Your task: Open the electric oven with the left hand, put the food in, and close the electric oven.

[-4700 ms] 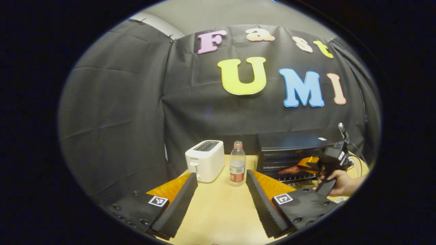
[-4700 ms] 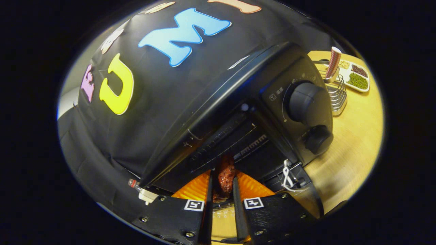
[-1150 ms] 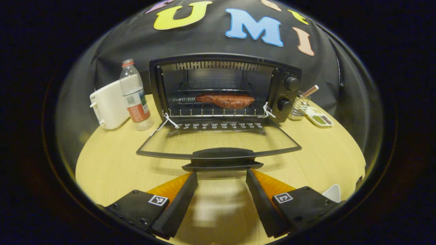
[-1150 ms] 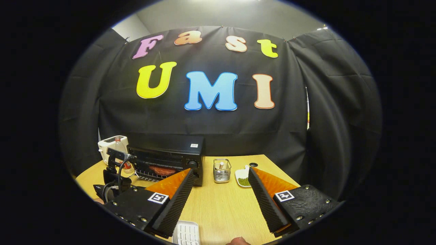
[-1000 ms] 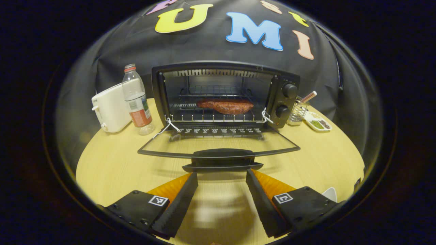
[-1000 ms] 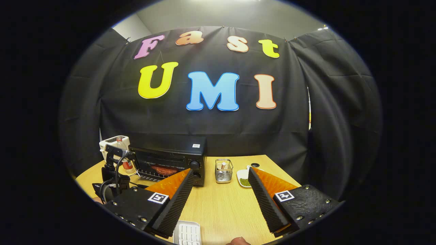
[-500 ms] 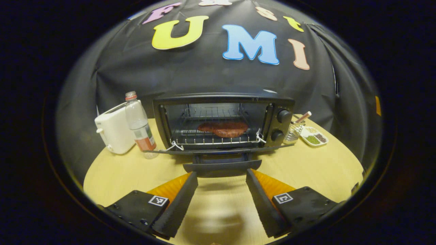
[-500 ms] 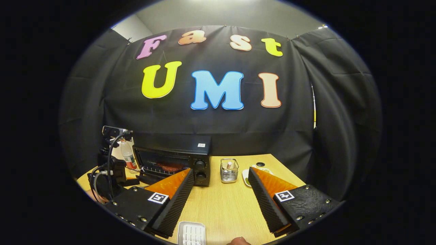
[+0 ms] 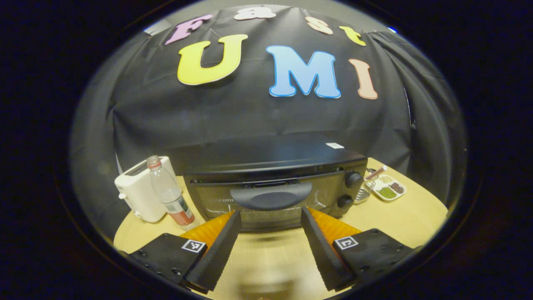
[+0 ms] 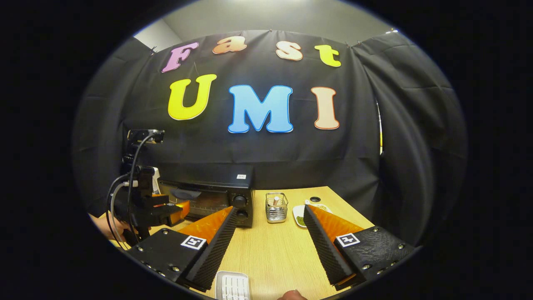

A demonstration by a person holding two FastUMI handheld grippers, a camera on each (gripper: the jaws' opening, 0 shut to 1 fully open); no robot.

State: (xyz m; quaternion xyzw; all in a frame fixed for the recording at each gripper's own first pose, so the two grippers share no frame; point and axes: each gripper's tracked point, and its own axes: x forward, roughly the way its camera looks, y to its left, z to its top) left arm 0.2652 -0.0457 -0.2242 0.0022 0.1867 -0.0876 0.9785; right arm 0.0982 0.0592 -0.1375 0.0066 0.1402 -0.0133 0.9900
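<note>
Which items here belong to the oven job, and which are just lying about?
Job: oven, its door handle, left gripper.
Lying about: toaster, bottle, wire basket, dish of beans, white tray.

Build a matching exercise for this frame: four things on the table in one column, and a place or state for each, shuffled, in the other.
Things:
1. oven door
2. water bottle
3. wire basket
4. left gripper

Places or states:
A. stands right of the oven, seen from the front
B. open, fingers apart, just in front of the door handle
C. swung up against the oven front
D. stands between the white toaster and the oven

Pairs: 1-C, 2-D, 3-A, 4-B
</note>
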